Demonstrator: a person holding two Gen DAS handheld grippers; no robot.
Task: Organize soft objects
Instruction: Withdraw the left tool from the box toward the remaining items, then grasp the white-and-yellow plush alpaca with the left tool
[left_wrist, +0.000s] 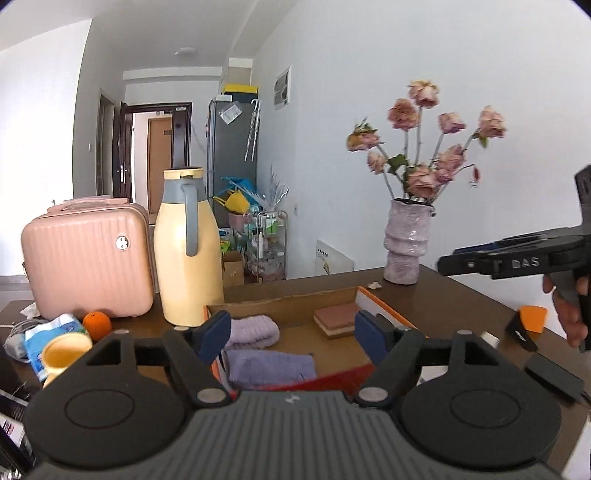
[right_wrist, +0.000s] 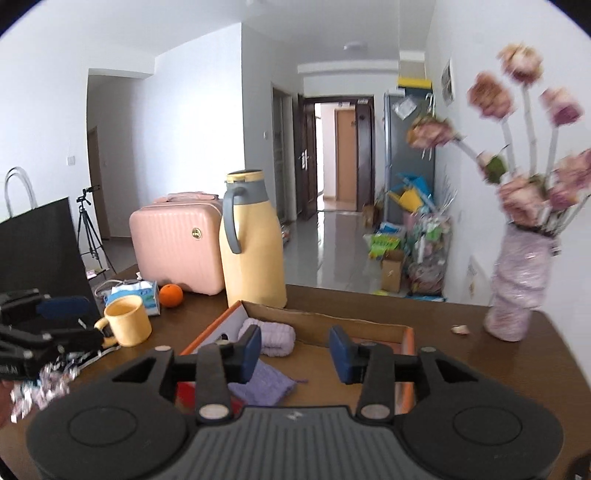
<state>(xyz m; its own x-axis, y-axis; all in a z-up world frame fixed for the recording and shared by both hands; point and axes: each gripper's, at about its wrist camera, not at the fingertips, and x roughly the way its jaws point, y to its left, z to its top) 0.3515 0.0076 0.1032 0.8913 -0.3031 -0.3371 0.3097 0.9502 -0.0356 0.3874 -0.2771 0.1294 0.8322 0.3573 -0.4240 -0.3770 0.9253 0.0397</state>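
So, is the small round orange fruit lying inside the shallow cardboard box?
No, the orange fruit sits on the brown table, outside the cardboard box.

Flowers (right_wrist: 532, 122) motion-blurred, black bag (right_wrist: 37, 251) cut off, possibly foil wrappers (right_wrist: 44, 387) smeared

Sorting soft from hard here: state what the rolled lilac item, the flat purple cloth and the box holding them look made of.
Rolled lilac item: fuzzy knit or plush, nubby matte pile. Flat purple cloth: likely terry or microfibre, fine matte weave. Box: cardboard, raw brown inside, ragged edge, orange outer face.
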